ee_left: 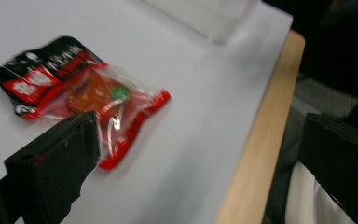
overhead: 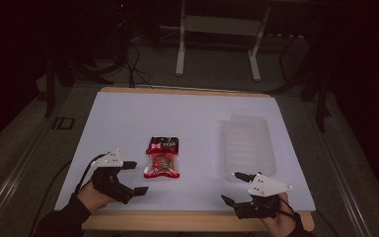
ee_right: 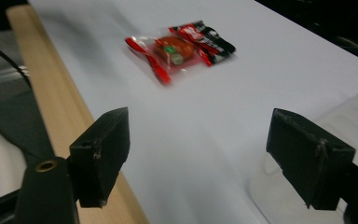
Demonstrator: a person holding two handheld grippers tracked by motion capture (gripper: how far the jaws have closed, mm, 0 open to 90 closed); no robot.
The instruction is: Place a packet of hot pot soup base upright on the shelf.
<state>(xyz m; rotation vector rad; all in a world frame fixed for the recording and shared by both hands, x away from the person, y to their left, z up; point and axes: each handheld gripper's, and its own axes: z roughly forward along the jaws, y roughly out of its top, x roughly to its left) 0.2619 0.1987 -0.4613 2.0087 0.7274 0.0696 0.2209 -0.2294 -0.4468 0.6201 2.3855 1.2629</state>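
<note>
A red and black snack packet (overhead: 162, 157) with a clear window lies flat near the middle of the white table top (overhead: 187, 118). My left gripper (overhead: 135, 177) hovers just left of it, jaws wide apart and empty; in the left gripper view the packet (ee_left: 81, 91) lies beyond the left jaw. My right gripper (overhead: 233, 187) is open near the front right edge, jaws pointing left. In the right gripper view the packet (ee_right: 179, 49) lies farther off between the jaws. A clear plastic tray (overhead: 248, 144) sits right of the packet, just beyond the right gripper.
The wooden front edge (overhead: 197, 221) of the table runs below both grippers. Metal legs of a frame (overhead: 180, 54) stand on the dark floor behind the table. Cables (overhead: 135, 69) lie on the floor at the back left.
</note>
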